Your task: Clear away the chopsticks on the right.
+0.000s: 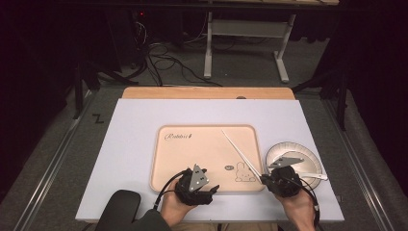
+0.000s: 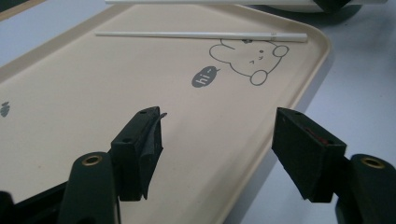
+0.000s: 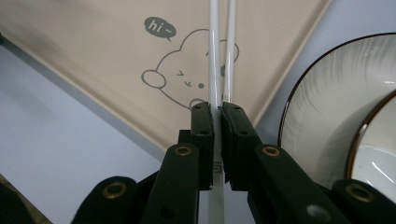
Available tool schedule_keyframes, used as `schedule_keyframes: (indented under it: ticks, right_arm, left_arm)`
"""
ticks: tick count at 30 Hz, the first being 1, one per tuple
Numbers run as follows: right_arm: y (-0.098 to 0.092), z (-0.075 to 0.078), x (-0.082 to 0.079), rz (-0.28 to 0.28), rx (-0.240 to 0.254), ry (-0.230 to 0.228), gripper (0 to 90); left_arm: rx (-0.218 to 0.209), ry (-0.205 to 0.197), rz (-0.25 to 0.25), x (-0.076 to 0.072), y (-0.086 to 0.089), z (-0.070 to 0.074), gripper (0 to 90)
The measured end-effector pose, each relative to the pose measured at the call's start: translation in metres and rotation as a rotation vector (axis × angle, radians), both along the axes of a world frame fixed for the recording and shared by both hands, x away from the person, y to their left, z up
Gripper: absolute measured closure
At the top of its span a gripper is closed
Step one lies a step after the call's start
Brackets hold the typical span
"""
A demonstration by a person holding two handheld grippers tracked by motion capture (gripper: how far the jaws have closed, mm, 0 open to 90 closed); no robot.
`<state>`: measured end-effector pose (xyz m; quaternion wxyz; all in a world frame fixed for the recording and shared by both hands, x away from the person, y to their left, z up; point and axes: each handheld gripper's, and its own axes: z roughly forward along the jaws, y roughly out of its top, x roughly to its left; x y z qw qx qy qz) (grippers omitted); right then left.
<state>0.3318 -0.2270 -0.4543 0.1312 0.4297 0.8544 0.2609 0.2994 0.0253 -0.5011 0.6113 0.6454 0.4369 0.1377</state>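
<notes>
A beige tray with a rabbit drawing lies in the middle of the white table top. My right gripper is at the tray's near right corner, shut on one white chopstick that reaches out over the rabbit. A second white chopstick lies on the tray just beside it, seen flat on the tray in the left gripper view. My left gripper hovers at the tray's near edge. Its jaws stand wide apart with nothing between them.
A grey-rimmed plate stands right of the tray, close beside my right gripper, with a white spoon on its near side. A wooden board lines the table's far edge. A black pad sits at the near left.
</notes>
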Motion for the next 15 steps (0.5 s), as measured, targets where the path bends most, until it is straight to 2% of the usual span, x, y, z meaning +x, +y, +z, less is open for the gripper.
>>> schedule_keyframes:
  ticks: [2,4,5,9,15]
  right_arm:
    - [0.001,-0.001,0.001,0.005,0.003,0.000,85.6]
    - [0.003,-0.002,0.003,0.009,0.000,0.006,85.6]
    - [0.004,-0.003,0.005,0.016,0.005,0.008,85.6]
    - [0.007,-0.004,0.009,0.028,0.011,0.013,85.6]
    - [0.012,-0.006,0.015,0.046,0.007,0.019,85.5]
  left_arm:
    - [-0.010,0.000,0.006,0.000,0.000,0.000,33.6]
    - [0.001,0.000,0.008,-0.001,0.002,0.000,33.5]
    - [-0.012,0.001,0.018,-0.002,0.002,-0.001,33.5]
    - [0.004,0.005,0.026,-0.004,0.006,-0.001,33.5]
    - [-0.003,0.006,0.052,-0.006,0.012,-0.001,33.6]
